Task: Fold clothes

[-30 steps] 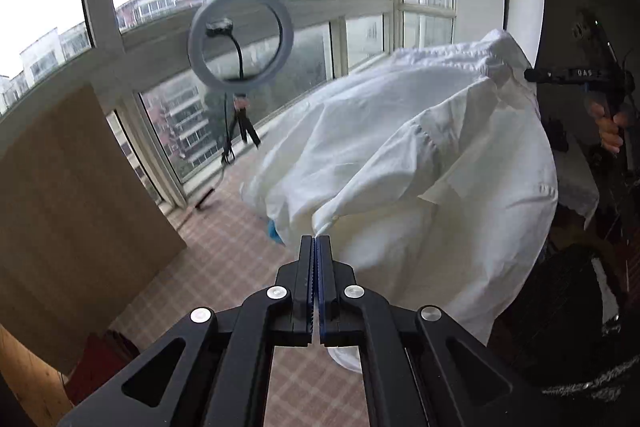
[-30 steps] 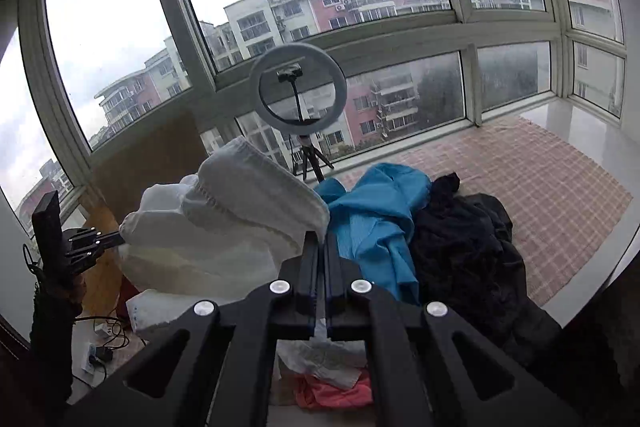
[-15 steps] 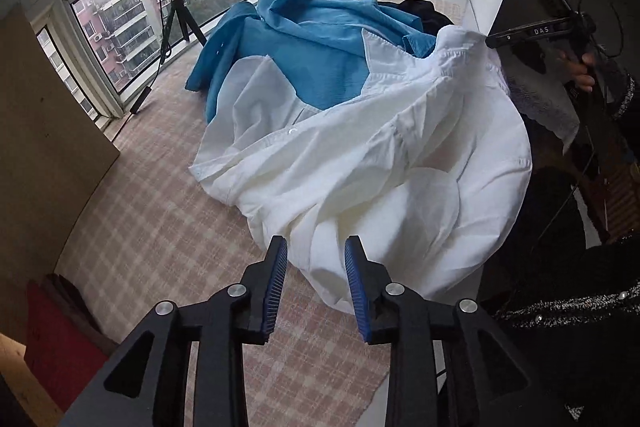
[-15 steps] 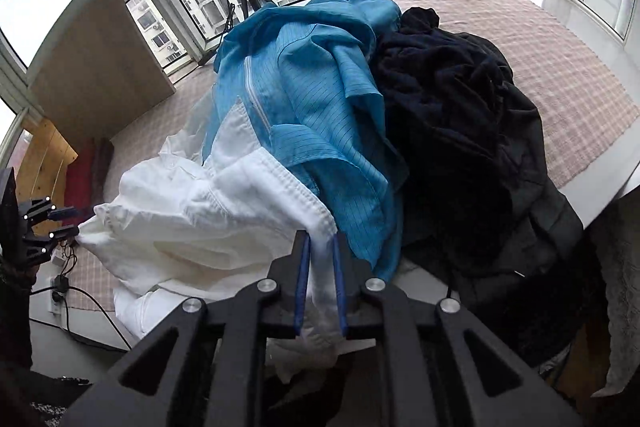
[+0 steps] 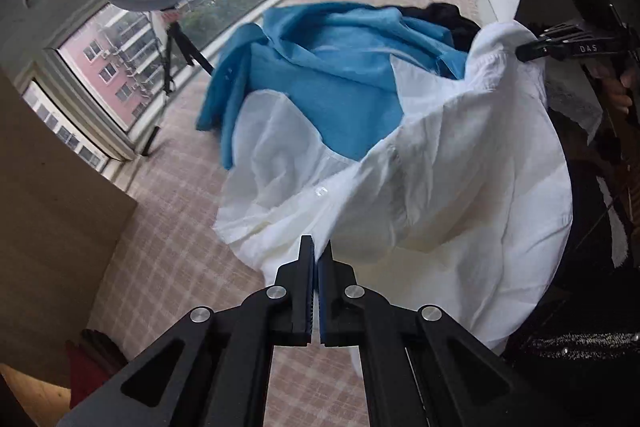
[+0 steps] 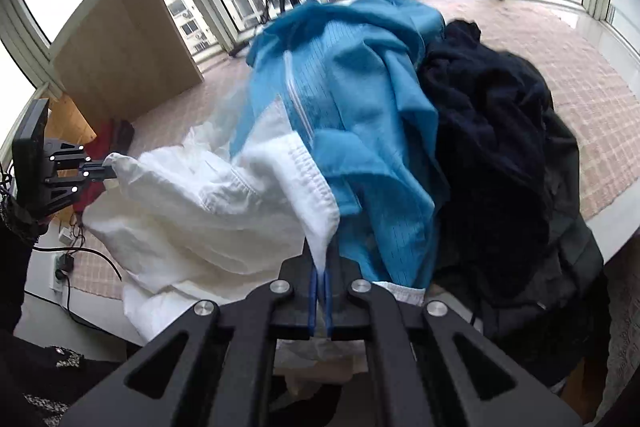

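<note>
A white shirt (image 5: 460, 187) hangs stretched between my two grippers above the checked table cover (image 5: 172, 247). My left gripper (image 5: 316, 261) is shut on the shirt's edge near a button. The right wrist view shows it at far left (image 6: 108, 173), pinching a corner of the shirt (image 6: 192, 215). My right gripper (image 6: 322, 267) is shut on a stitched hem of the same shirt; the left wrist view shows it at upper right (image 5: 520, 53). Part of the shirt still rests on the blue garment (image 5: 332, 79).
The blue garment (image 6: 360, 87) and a dark garment (image 6: 492, 131) are heaped on the table. A ring light on a tripod (image 5: 176, 47) stands by the windows. A wooden board (image 5: 48, 207) leans at the left. Cables and a power strip (image 6: 64, 263) lie below the table's edge.
The shirt came down from in front of the window. My left gripper let go, stood open half a second ago, and has shut again on the shirt's edge. The right gripper kept its hold.
</note>
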Motion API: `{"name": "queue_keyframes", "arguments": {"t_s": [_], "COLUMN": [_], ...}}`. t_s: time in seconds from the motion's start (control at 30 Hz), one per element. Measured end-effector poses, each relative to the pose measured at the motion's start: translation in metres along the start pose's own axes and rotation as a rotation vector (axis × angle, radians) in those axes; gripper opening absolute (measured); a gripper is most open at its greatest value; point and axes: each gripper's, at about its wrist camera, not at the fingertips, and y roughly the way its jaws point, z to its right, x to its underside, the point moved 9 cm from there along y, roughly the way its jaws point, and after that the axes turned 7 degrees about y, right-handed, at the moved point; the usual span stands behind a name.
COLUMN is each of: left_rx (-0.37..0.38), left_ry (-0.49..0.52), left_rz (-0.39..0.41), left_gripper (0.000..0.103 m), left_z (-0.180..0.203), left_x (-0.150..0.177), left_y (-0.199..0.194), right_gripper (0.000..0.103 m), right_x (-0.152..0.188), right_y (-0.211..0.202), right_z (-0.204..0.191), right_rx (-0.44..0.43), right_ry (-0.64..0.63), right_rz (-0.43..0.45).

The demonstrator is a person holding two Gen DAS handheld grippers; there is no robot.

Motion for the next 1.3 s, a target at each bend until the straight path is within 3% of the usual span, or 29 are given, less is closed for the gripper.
{"name": "queue_keyframes", "arguments": {"t_s": [0.1,0.17,0.3,0.37,0.47,0.6,0.73,0.9,0.97,1.1,1.3], "left_rx": [-0.187,-0.309,-0.367,-0.294,-0.157,0.025,0.208,0.130,0.132,0.070,-0.011], "left_ry": [-0.031,0.001,0.042,0.034,0.016,-0.009,-0.033,-0.079,-0.138,-0.224,-0.261], "left_rz": [0.120,0.196,0.276,0.255,0.205,0.138,0.070,0.039,0.011,-0.019,-0.045], "left_gripper": [0.001,0.001,0.001,0.001,0.001,0.003,0.005,0.016,0.008,0.003,0.003], "left_z": [-0.062,-0.082,-0.070,-0.044,0.000,0.060,0.120,0.126,0.128,0.119,0.109], "left_x": [-0.043,-0.065,-0.078,-0.063,-0.034,0.004,0.042,0.048,0.050,0.046,0.035], "left_y": [-0.085,-0.144,-0.198,-0.171,-0.117,-0.048,0.018,0.039,0.047,0.054,0.048], "right_gripper": [0.002,0.002,0.002,0.002,0.002,0.002,0.002,0.003,0.006,0.028,0.032], "right_x": [-0.032,-0.051,-0.088,-0.104,-0.104,-0.094,-0.081,-0.080,-0.079,-0.078,-0.070], "right_y": [-0.027,-0.042,-0.073,-0.088,-0.098,-0.099,-0.089,-0.073,-0.061,-0.034,-0.005], "right_z": [-0.028,-0.045,-0.079,-0.091,-0.062,-0.023,-0.010,0.011,0.021,0.031,0.031], "right_rx": [-0.058,-0.095,-0.168,-0.202,-0.198,-0.146,-0.030,-0.009,0.003,-0.003,-0.045], "right_ry": [-0.006,-0.003,0.002,0.016,0.122,0.219,0.175,0.106,0.053,-0.064,-0.232], "right_rz": [0.084,0.124,0.203,0.238,0.257,0.215,0.170,0.107,0.054,-0.049,-0.159]}}
